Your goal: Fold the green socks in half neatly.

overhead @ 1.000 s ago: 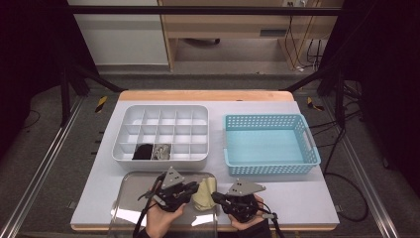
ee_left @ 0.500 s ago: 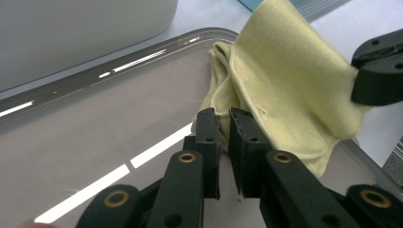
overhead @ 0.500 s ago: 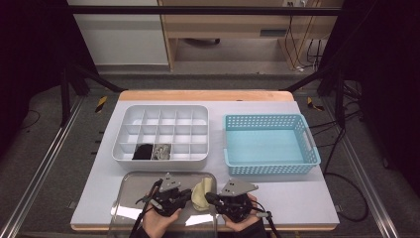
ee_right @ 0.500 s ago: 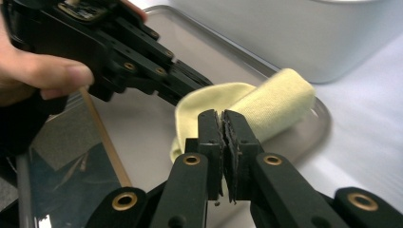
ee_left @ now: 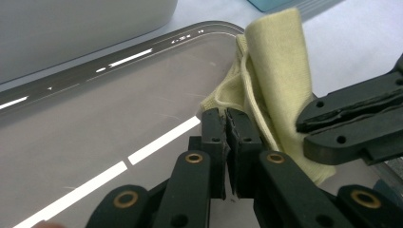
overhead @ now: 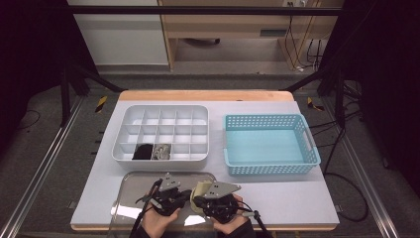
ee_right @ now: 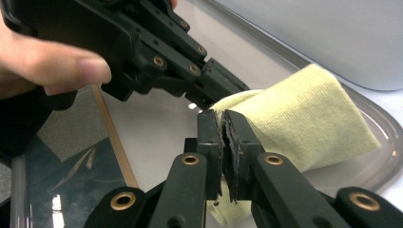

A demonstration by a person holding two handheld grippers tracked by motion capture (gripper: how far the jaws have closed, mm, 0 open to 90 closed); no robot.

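Both grippers are pinching the same pale yellow cloth right now, down at the near edge of the counter. Using the clear tray as the landmark: the cloth sits at the tray's right end, bunched up and standing a bit off the tray floor, with part of it hanging over the tray's rounded corner.

The left gripper comes in over the tray from the left. In the left gripper view its jaws have just been closing and now sit nearly together, with a thin edge of the cloth caught at the tips. So it's clamped on the cloth's left-hand fold.

The right gripper comes at the cloth from the tray's right end, jaws pressed tight. In the right gripper view the cloth fans out to the right of its tips, and a corner of it is squeezed between the pads, with more fabric showing below the jaws. The other gripper is just beyond, touching the same fold.

So the two sets of tips are just beside each other, each biting the cloth.

Beyond the tray there's a white divided box with a dark item and a grey item in two front cells, and to the right of that a light blue basket.
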